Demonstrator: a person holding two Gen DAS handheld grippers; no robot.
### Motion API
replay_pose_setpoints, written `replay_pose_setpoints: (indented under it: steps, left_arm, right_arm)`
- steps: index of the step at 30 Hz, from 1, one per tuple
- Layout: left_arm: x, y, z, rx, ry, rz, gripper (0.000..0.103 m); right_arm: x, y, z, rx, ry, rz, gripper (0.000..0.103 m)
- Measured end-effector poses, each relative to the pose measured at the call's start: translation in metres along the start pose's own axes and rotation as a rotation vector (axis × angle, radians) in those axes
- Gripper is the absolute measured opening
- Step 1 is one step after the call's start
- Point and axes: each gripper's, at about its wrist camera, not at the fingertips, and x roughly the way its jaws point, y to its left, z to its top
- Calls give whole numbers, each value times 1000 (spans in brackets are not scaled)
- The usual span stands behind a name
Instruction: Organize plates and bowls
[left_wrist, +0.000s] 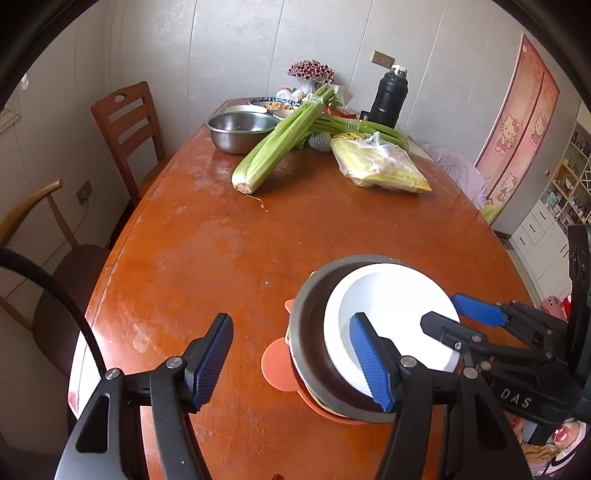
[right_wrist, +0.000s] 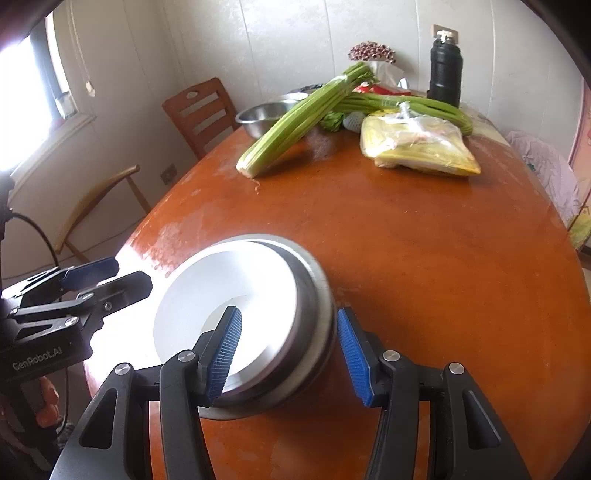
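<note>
Two grippers at stack: white plate (right_wrist: 229, 295) nested in steel bowl (right_wrist: 314, 332) on table (right_wrist: 443, 277), near edge. Right gripper (right_wrist: 291, 354) jaws straddle bowl rim, steadying; contact unclear. Left gripper (left_wrist: 291, 358) jaws apart, empty.

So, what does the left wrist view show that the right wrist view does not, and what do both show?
Only the left wrist view shows the orange plates under the steel bowl, the small dishes behind the far metal basin, and the pink cartoon-cat door.

Only the right wrist view shows the bright window.

Both show the white plate inside the steel bowl, the celery, the yellow bag, the black flask and the wooden chair. Each also shows the other gripper: right gripper, left gripper.
</note>
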Motion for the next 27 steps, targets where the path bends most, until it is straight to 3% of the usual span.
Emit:
replay_pose_setpoints:
  steps: [27]
  left_arm:
    - [-57, -73, -39, 97, -102, 37, 68]
  right_arm:
    - [-88, -13, -36, -5, -169, -18, 56]
